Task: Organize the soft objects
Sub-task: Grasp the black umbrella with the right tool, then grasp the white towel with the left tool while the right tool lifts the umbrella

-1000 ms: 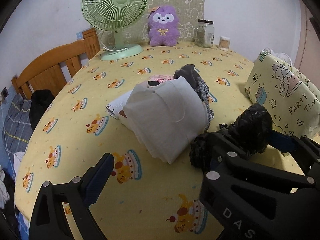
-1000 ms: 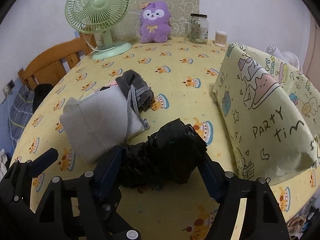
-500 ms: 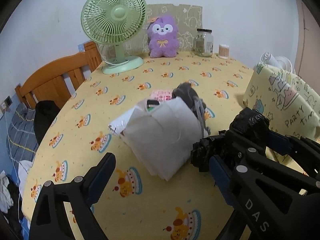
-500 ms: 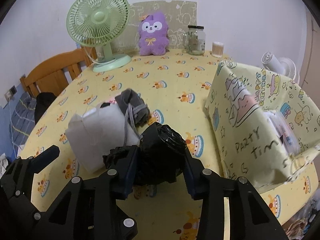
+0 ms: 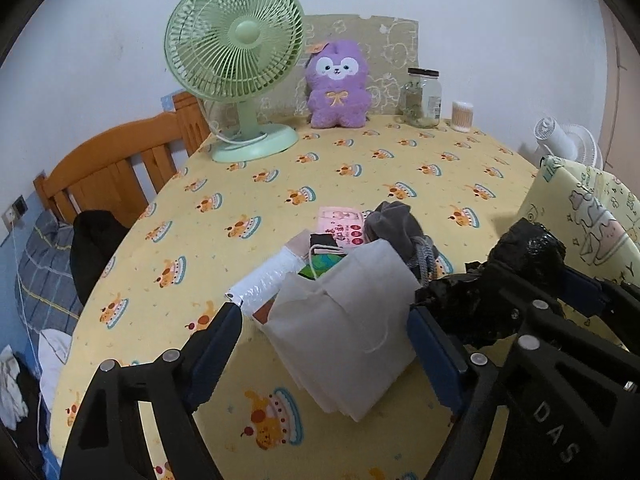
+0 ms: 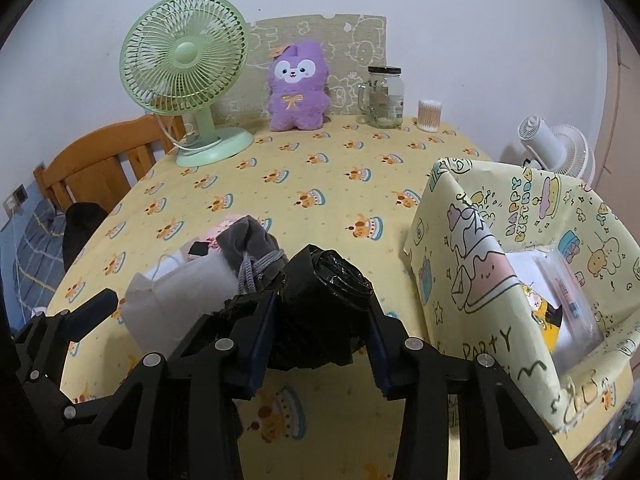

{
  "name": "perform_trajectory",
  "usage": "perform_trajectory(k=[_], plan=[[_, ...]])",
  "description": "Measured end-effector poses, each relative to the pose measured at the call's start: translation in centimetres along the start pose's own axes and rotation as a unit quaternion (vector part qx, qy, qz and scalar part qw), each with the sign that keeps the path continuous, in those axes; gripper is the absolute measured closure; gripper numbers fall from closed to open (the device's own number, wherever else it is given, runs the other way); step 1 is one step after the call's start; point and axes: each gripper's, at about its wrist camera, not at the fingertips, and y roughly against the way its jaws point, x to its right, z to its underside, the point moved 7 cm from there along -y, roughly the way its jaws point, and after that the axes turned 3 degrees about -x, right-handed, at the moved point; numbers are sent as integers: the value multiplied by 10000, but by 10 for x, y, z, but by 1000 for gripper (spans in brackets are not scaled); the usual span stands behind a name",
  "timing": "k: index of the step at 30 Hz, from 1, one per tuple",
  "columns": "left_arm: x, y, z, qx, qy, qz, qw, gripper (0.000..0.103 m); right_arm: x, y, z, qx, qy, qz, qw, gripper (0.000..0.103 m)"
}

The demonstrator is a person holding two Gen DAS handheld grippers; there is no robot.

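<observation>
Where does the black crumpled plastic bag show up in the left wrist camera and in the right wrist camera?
Left wrist view: the black plastic bag sits at the right edge, clamped in the right gripper, beside the white fabric bag.
Right wrist view: the bag is at lower centre, between that gripper's own fingers.
Shared landmark: the purple plush against the back wall, right of the green fan.

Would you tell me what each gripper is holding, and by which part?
The right gripper clamps the crumpled black plastic bag around its bunched middle. The left gripper is open and holds nothing.
</observation>
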Motion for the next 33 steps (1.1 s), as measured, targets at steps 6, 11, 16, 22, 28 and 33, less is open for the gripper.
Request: perform_trajectory(k=[6, 11, 16, 22, 28, 33], plan=[[4, -10, 8, -250, 103, 301, 9992, 36, 1, -9, 3, -122, 6, 46, 9999, 59], [7, -4, 9, -128, 3, 217, 9997, 59, 0, -13, 5, -196, -3, 16, 9998, 58], [9, 4, 9, -96, -5, 224, 9997, 72, -2, -8, 5, -163, 19, -29, 9999, 58], [14, 17, 11, -144, 0, 178, 9997, 78, -4, 5, 6, -163, 31, -121, 9998, 58], [18, 33, 11, -65, 17, 139, 9999, 82, 0, 24, 6, -40, 32, -139, 9999, 58], [19, 46, 8, 31, 57, 79, 9999, 82, 2, 39, 3, 68, 7, -159, 9999, 58]])
